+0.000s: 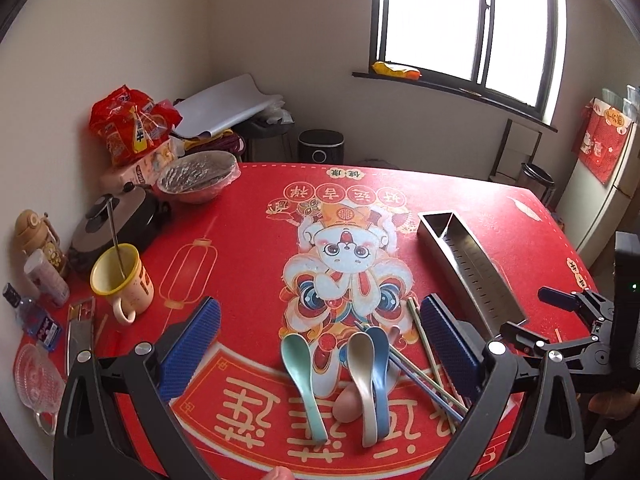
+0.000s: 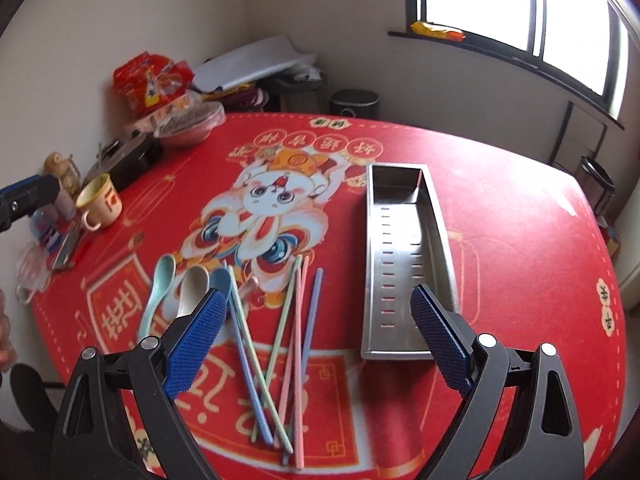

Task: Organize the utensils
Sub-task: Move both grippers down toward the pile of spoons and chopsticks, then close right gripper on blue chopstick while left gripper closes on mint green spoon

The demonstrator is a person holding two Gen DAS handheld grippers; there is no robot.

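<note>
Several pastel spoons lie side by side on the red mat: a mint spoon (image 1: pixel 303 376), a beige spoon (image 1: pixel 363 376) and a blue spoon (image 1: pixel 380 364), with a pink one partly under them. Pastel chopsticks (image 2: pixel 280 332) lie crossed in a loose pile to their right. An empty perforated steel tray (image 2: pixel 408 256) rests further right. My left gripper (image 1: pixel 320 328) hangs open above the spoons. My right gripper (image 2: pixel 320 312) is open over the chopsticks, its right finger near the tray's near end. The right gripper (image 1: pixel 560 300) also shows in the left wrist view.
At the table's left edge stand a yellow mug (image 1: pixel 120 280) with a metal straw, a lidded pan (image 1: pixel 116 224), a film-covered bowl (image 1: pixel 198 176), snack bags (image 1: pixel 128 124), small bottles and a glass dish (image 1: pixel 36 380). A bin (image 2: pixel 598 184) stands beyond the table's right side.
</note>
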